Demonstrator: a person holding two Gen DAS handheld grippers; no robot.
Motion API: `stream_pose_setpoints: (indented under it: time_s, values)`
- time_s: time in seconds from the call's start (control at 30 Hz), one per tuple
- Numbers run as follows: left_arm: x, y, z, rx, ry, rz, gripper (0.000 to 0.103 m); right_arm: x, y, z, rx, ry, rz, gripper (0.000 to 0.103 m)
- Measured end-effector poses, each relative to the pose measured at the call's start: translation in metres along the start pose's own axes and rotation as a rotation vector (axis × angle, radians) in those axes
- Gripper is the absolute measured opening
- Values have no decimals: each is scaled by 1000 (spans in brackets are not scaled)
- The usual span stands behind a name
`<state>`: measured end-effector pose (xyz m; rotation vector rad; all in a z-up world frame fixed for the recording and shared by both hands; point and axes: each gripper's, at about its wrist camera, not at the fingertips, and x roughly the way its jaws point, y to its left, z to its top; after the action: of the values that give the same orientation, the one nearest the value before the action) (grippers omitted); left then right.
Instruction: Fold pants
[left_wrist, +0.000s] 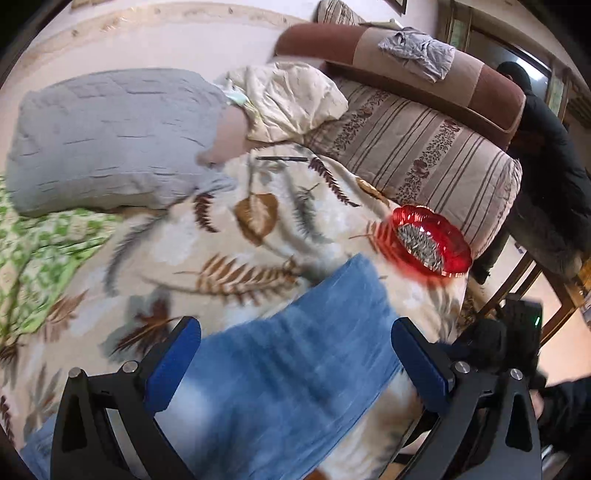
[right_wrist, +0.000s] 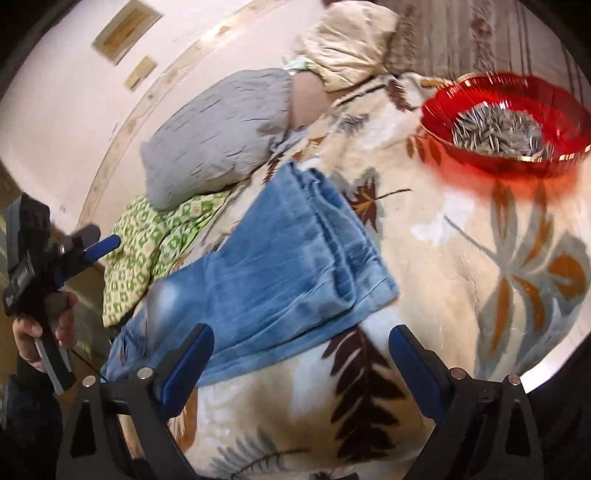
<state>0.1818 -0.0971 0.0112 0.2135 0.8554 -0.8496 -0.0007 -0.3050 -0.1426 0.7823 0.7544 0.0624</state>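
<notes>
Blue denim pants (left_wrist: 288, 384) lie folded on a cream blanket with a leaf print (left_wrist: 236, 236). In the right wrist view the pants (right_wrist: 280, 266) lie in a long band with stacked layers at the far end. My left gripper (left_wrist: 295, 354) is open and hangs over the pants, its blue pads (left_wrist: 173, 369) wide apart and empty. My right gripper (right_wrist: 301, 354) is open and empty above the near edge of the pants. The left gripper also shows at the left of the right wrist view (right_wrist: 99, 247), held in a hand.
A red glass bowl of sunflower seeds (right_wrist: 506, 122) stands on the blanket close to the pants; it also shows in the left wrist view (left_wrist: 428, 240). A grey pillow (left_wrist: 110, 136), a green patterned cloth (right_wrist: 155, 236) and a striped cushion (left_wrist: 424, 147) lie around. A person in black (left_wrist: 546, 166) sits at right.
</notes>
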Motion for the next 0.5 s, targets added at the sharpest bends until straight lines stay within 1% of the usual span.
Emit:
stream_pose_setpoints:
  time_s: [0.07,0.17,0.2,0.23,0.27,0.3,0.33,0.43,0.5]
  values:
    - [15,-5,12,-12,28,0,102,10,-8,5,23,-1,-2,97]
    - [31,-9,20,5,73,3,102,27,-15,10,32,-8,4,96]
    - [36,-11,23,15,88,8,102,29,-16,12,28,-21,4,90]
    - [42,-12,27,26,103,15,102,30,-15,13,19,-34,-7,80]
    - [46,-13,29,33,113,18,102,31,-14,14,3,-47,-16,74]
    - [49,-14,32,37,121,16,102,31,-14,14,-13,-54,-19,55]
    - [52,-14,35,40,130,12,102,31,-14,13,-32,-58,-24,39]
    - [67,-21,44,71,175,-30,102,32,-13,10,-84,-65,-19,28]
    - [79,-29,47,115,213,-55,102,31,-6,8,-148,-80,-42,27]
